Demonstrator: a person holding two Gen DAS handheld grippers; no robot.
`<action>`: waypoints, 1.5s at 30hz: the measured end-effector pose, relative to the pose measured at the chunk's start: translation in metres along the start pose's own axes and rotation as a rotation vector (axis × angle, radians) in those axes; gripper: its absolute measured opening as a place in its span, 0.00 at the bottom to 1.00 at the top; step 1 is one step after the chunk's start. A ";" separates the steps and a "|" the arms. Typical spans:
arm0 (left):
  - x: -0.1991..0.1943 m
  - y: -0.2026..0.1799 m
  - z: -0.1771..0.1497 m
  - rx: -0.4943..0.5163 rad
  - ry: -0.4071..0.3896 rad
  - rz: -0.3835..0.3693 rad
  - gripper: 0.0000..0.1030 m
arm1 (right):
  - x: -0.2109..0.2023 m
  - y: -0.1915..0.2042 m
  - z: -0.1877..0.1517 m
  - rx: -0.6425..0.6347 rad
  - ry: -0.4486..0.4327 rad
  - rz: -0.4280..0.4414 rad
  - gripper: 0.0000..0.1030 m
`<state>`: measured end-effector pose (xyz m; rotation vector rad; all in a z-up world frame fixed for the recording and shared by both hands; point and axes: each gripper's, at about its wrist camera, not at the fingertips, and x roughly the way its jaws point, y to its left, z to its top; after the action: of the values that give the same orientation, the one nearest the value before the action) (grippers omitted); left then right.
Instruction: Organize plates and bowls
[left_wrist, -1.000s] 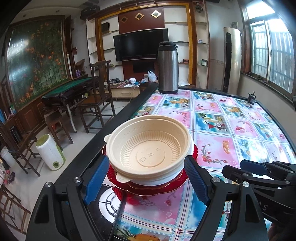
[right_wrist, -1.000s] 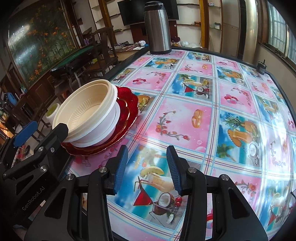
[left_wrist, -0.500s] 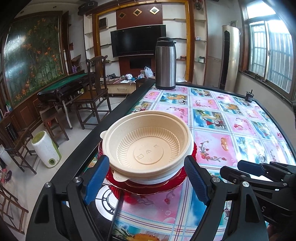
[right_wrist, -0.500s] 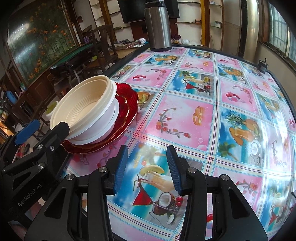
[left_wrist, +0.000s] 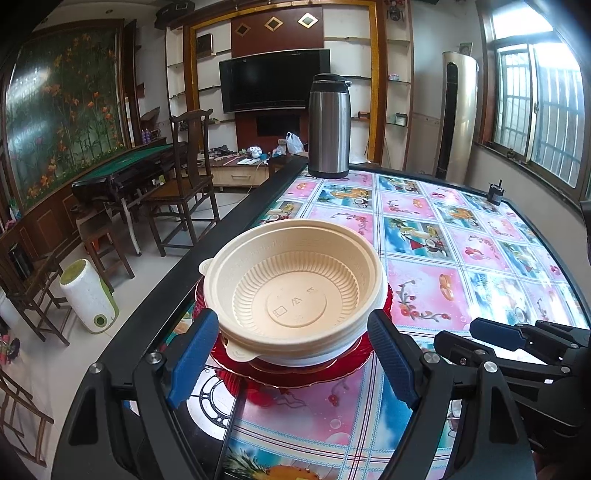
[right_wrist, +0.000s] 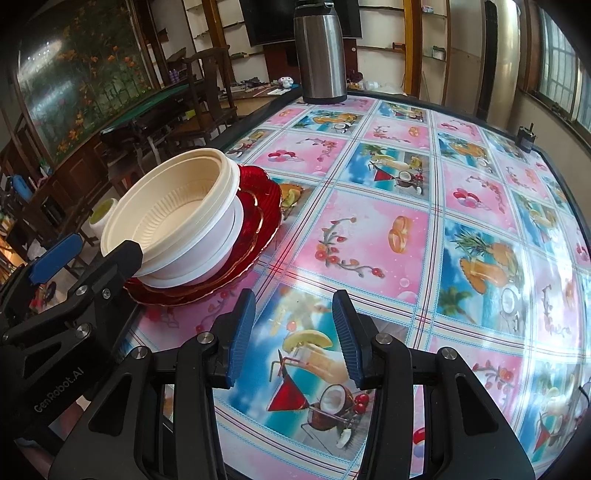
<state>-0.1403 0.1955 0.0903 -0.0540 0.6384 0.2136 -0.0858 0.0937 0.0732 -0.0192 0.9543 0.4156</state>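
far left, beyond the surface (left_wrist: 436, 236) edge, a white stool (left_wrist: 88, 295) and wooden chairs (left_wrist: 184, 184) on the floor, not part of the job. next, near the left edge of the surface, the stack: cream bowl (left_wrist: 291, 291) nested on a white bowl (right_wrist: 207, 254), both on the red plates (right_wrist: 258, 206). the stack looks done: bowls nested, plates under them, nothing else loose on the patterned cloth that i can see. left hand-held gripper (left_wrist: 291, 354) hovers at the near side of the stack, blue pads (left_wrist: 192, 354) spread wide either side of the cream bowl's near rim, not pressing on it; a gap shows on both sides. what changed over the last second: hardly anything. the bowl sits a touch lower and closer in the left wrist view than a second ago, just a small tilt of the wrist, and jaw width is the same. so no grab and no release going on; reads like a pause after stacking, or the end of the task. moving right, the right hand-held gripper (right_wrist: 291, 339) hangs over bare cloth, jaws partly apart with nothing between them, well clear of the stack, same as a second ago. far end: steel thermos (right_wrist: 321, 51) standing upright, small dark object (right_wrist: 526, 136) at the right edge, both untouched.
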 end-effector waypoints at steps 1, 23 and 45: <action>0.001 0.001 -0.001 0.000 0.000 0.002 0.81 | 0.000 0.000 0.000 -0.001 0.002 0.002 0.42; 0.003 -0.001 -0.002 0.000 0.002 0.002 0.81 | 0.002 0.005 -0.001 -0.009 0.011 0.006 0.42; 0.003 0.000 -0.002 -0.010 0.002 -0.021 0.81 | 0.004 0.005 0.000 -0.010 0.019 0.007 0.42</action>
<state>-0.1387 0.1956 0.0868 -0.0706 0.6381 0.1966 -0.0856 0.1002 0.0711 -0.0287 0.9714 0.4274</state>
